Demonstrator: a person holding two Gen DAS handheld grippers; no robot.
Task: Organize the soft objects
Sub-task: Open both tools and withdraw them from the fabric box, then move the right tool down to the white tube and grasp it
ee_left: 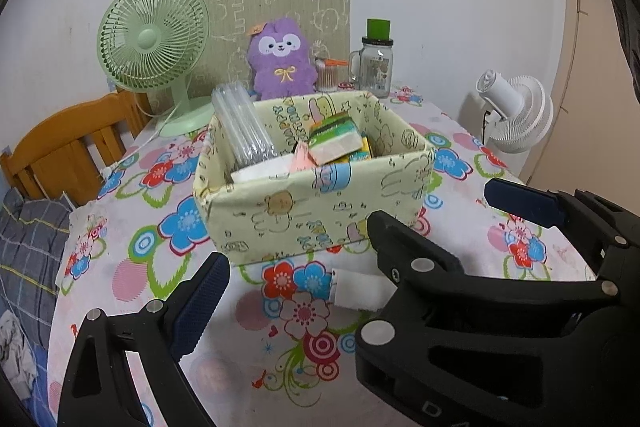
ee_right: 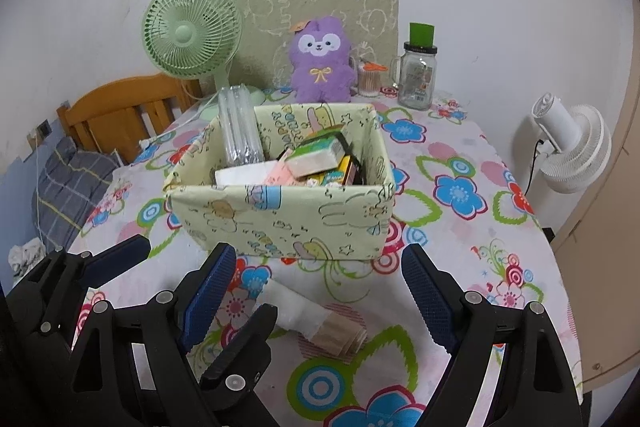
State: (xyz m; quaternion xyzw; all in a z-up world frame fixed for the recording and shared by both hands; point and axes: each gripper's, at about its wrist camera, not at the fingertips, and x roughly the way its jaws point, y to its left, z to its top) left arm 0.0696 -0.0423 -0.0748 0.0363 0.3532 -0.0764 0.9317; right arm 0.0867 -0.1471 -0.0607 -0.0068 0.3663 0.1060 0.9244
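the fabric box (ee_right: pixel 280 223) ahead of our grippers already holds several packets and a stack of clear cups, so part of the sorting looks done. what is left, we judge: the small white and tan roll (ee_right: pixel 320 323) lying on the floral tablecloth (ee_right: pixel 460 259) between our right gripper (ee_right: pixel 320 299) fingers and just short of the box, and perhaps the purple plush (ee_right: pixel 320 61) sitting well beyond the box by the wall. our right gripper stands wide and empty, its pads apart from the roll. our left gripper (ee_left: pixel 292 247) is also wide, holding nothing, just to the left.
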